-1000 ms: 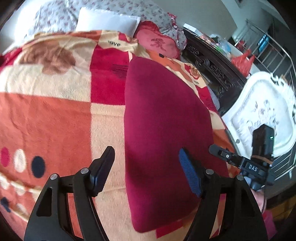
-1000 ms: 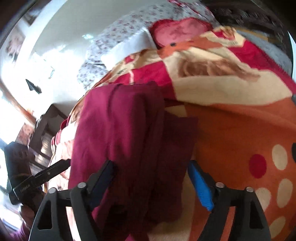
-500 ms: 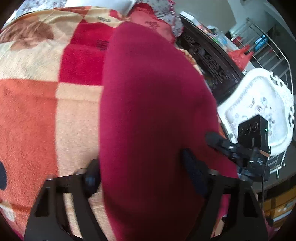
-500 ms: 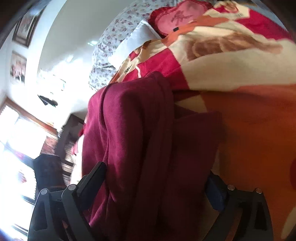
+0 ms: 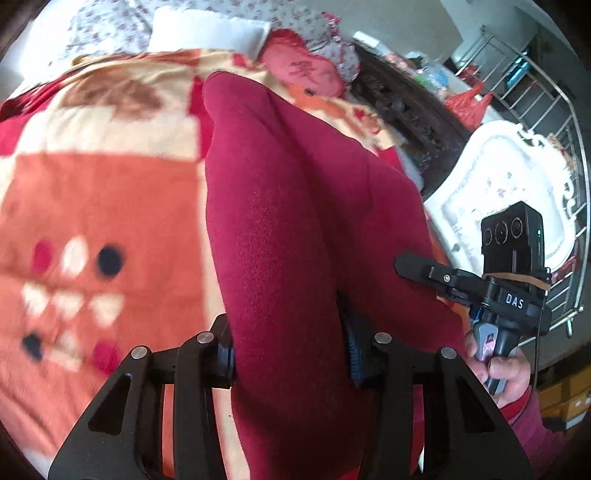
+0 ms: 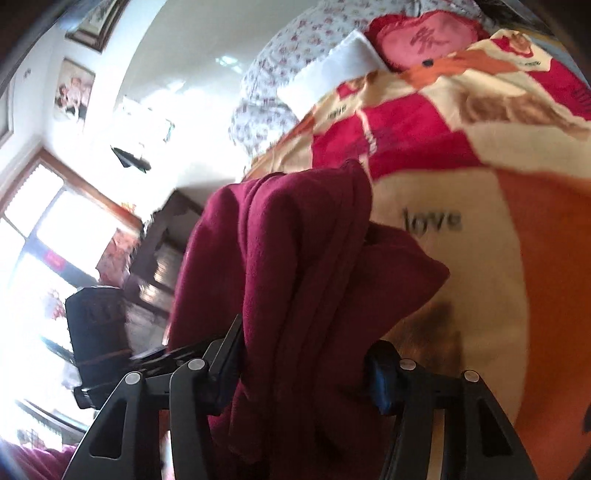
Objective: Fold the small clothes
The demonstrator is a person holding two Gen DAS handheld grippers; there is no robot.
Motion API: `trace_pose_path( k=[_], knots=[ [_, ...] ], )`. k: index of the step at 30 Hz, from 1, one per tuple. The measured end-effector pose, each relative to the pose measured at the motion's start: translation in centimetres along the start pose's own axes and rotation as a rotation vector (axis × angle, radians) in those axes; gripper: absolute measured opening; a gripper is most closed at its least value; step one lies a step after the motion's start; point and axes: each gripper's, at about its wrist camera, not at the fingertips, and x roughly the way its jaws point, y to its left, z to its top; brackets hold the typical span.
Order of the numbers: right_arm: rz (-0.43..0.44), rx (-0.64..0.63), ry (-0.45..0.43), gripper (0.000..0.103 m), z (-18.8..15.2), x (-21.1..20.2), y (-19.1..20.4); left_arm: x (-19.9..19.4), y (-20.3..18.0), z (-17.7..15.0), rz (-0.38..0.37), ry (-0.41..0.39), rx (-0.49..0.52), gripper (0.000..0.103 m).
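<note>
A dark red garment (image 5: 295, 221) lies lengthwise on the patterned blanket (image 5: 92, 192) of a bed. My left gripper (image 5: 288, 350) is shut on its near end, cloth bunched between the pads. The right gripper's body (image 5: 491, 291) shows at the right edge of the garment. In the right wrist view the same garment (image 6: 295, 266) hangs in folds, lifted off the blanket (image 6: 480, 258), and my right gripper (image 6: 303, 373) is shut on its near end.
Pillows (image 5: 207, 29) and a red cushion (image 5: 303, 70) lie at the head of the bed. A dark carved wooden frame (image 5: 406, 110) runs along the right side, with a white ornate chair (image 5: 509, 177) and a metal rack (image 5: 546, 92) beyond.
Both grippers moved onto the garment's near end and closed on it from open. The cloth is now gathered and lifted from the blanket.
</note>
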Motion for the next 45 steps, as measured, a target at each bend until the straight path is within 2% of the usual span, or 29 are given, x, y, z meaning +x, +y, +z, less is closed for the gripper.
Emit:
trace_pose_path(
  k=[1, 3, 5, 8, 10, 14, 17, 20, 22, 27, 31, 34, 36, 37, 39, 45],
  knots=[
    [-0.024, 0.004, 0.014, 0.059, -0.6, 0.6, -0.1, 0.2, 0.2, -0.6, 0.025, 0.009, 0.001, 0.043],
    [-0.131, 0.025, 0.060, 0.060, -1.9, 1.7, -0.6, 1.5, 0.9, -2.1, 0.097, 0.059, -0.009, 0.043],
    [-0.175, 0.017, 0.045, 0.060, -2.4, 1.1, -0.6, 2.1, 1.9, -3.1, 0.126, 0.057, -0.040, 0.050],
    [-0.121, -0.020, -0.023, 0.060, -2.9, -1.9, 1.4, 1.4, 2.1, -3.1, 0.134, 0.033, -0.077, 0.053],
    [-0.094, -0.120, -0.024, 0.059, -3.6, -2.8, 4.2, 1.0, 2.0, -3.2, 0.145, 0.026, -0.081, 0.053],
    [-0.105, -0.316, 0.010, 0.052, -5.3, -1.6, 9.0, 0.2, 1.5, -4.1, 0.196, -0.001, -0.067, 0.053],
    [-0.202, -0.390, 0.054, 0.044, -7.2, 0.7, 9.6, -0.4, 1.3, -4.4, 0.230, -0.025, -0.061, 0.055],
    [-0.306, -0.397, 0.109, 0.037, -8.6, 2.8, 7.8, -1.7, 1.1, -4.7, 0.272, -0.068, -0.037, 0.055],
    [-0.337, -0.399, 0.104, 0.036, -9.0, 3.3, 7.1, -2.2, 0.9, -4.9, 0.290, -0.086, -0.018, 0.056],
    [-0.327, -0.402, 0.069, 0.036, -8.9, 1.4, 8.0, -3.4, -0.1, -5.2, 0.335, -0.126, 0.017, 0.057],
    [-0.302, -0.394, -0.009, 0.036, -8.2, -1.0, 10.1, -4.3, -0.8, -5.1, 0.357, -0.167, 0.025, 0.057],
    [-0.333, -0.386, -0.074, 0.049, -8.2, -2.9, 11.1, -5.0, -1.6, -5.1, 0.361, -0.193, 0.031, 0.057],
    [-0.357, -0.375, -0.101, 0.049, -8.2, -3.6, 11.4, -5.5, -2.1, -5.3, 0.367, -0.210, 0.039, 0.058],
    [-0.357, -0.369, -0.113, 0.049, -8.3, -3.9, 11.6, -5.7, -2.3, -5.3, 0.367, -0.216, 0.040, 0.062],
    [-0.364, -0.354, -0.126, 0.049, -8.3, -4.1, 11.8, -6.0, -2.5, -5.4, 0.359, -0.228, 0.036, 0.067],
    [-0.385, -0.342, -0.127, 0.049, -8.6, -3.8, 12.2, -7.0, -2.9, -5.6, 0.365, -0.253, 0.034, 0.067]
  ],
)
